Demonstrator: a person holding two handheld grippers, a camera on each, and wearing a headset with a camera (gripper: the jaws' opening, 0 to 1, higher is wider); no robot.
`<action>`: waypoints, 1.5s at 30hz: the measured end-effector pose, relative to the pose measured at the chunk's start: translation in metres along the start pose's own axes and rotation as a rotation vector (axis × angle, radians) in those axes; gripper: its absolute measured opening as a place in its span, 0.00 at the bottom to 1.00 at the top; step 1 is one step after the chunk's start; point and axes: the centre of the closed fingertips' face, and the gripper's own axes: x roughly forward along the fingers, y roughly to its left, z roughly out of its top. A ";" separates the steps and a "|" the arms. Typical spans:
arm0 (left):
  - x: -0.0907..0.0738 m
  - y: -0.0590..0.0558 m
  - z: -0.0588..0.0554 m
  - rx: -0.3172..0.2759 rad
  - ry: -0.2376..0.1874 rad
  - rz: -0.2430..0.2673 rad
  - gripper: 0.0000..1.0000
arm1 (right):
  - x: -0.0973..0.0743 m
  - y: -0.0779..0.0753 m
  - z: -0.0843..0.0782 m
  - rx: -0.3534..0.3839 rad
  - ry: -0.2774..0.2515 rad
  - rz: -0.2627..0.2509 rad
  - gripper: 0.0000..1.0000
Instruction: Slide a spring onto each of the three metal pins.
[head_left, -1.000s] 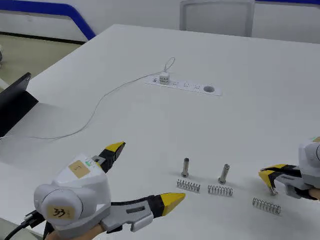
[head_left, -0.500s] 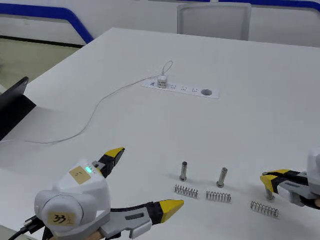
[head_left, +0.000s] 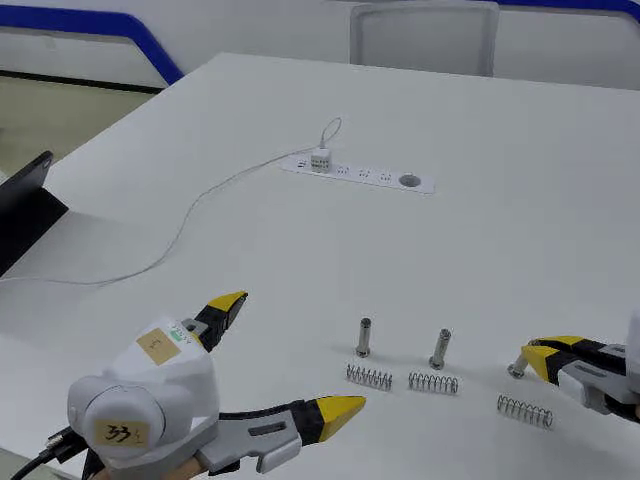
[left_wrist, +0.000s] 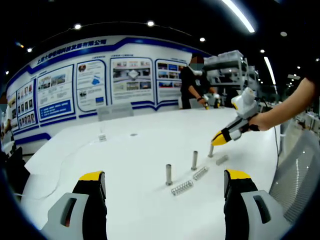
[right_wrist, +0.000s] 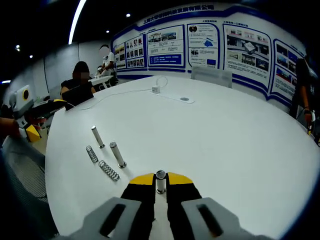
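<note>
**Right gripper** (head_left: 533, 360): to the right of the middle pin (head_left: 439, 348). Jaws are closed on the third pin (head_left: 516, 368), pinched at their very tips. The pin leans in the head view. Whether its foot touches the counter (head_left: 480, 250) cannot be told.

**Left gripper** (head_left: 287, 352): left of the middle pin and nearer the person. Jaws are spread wide and hold nothing.

**Middle pin:** upright on the counter, bare.

**Left pin** (head_left: 363, 337): upright, near the middle pin on its left, bare.

**Middle spring** (head_left: 433, 382): lying flat just in front of the middle pin.

**Left spring** (head_left: 369, 376): lying flat, front-left of the middle pin.

**Right spring** (head_left: 525, 411): lying flat, front-right of the middle pin and below the right gripper.

**Hazards (judged):**
- A smooth round pin held only at the jaw tips may twist or slip out. If dropped, it would likely roll into the right spring.
- Set down while leaning, the third pin may topple.
- The springs are light and round. A jaw brushing one could roll it away, and too hard a pinch could make it spring clear.
- The wide left jaws could knock over the left pin on their way in towards a spring.
</note>
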 end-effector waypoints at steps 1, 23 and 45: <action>0.000 0.000 0.000 -0.001 0.001 0.000 1.00 | -0.003 0.002 -0.001 -0.003 0.006 0.000 0.08; 0.000 -0.001 0.000 0.010 0.003 -0.004 1.00 | -0.003 0.002 0.004 -0.005 -0.001 0.011 0.09; 0.000 -0.002 -0.002 0.016 0.012 -0.006 1.00 | -0.030 0.020 -0.041 -0.042 0.032 0.203 0.21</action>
